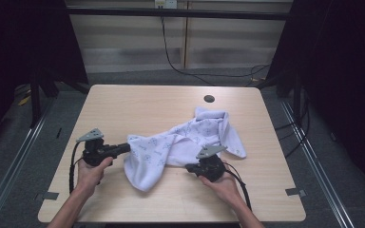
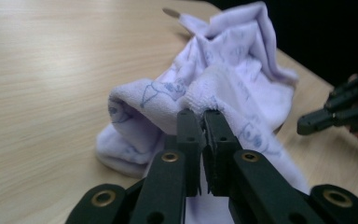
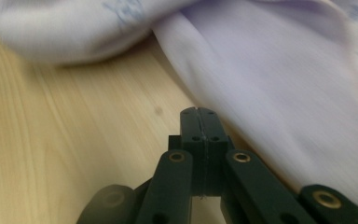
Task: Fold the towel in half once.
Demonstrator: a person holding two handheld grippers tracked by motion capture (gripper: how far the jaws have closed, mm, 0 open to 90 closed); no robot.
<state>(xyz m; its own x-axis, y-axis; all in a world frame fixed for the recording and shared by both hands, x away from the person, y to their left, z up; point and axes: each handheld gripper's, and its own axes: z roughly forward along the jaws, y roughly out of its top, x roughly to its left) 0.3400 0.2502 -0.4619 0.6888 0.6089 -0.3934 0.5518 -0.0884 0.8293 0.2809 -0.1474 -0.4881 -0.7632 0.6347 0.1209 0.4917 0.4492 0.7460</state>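
Observation:
A pale lilac cloth [image 1: 180,142] with a blue print lies crumpled across the middle of the wooden table [image 1: 138,104]. My left gripper [image 1: 127,148] meets its left edge. In the left gripper view this gripper [image 2: 203,116] is shut, with a fold of the cloth [image 2: 223,70] pinched at the tips. My right gripper [image 1: 188,167] lies at the cloth's near edge. Seen in the right gripper view, it [image 3: 199,112] has its jaws pressed together with nothing between them, just beside the cloth [image 3: 284,70], low over the table. The right gripper [image 2: 307,125] also shows at the right of the left gripper view.
A small dark hole [image 1: 209,99] sits in the tabletop behind the cloth. Bare wood surrounds the cloth on every side. Dark curtains flank the table, and cables run along the floor behind it.

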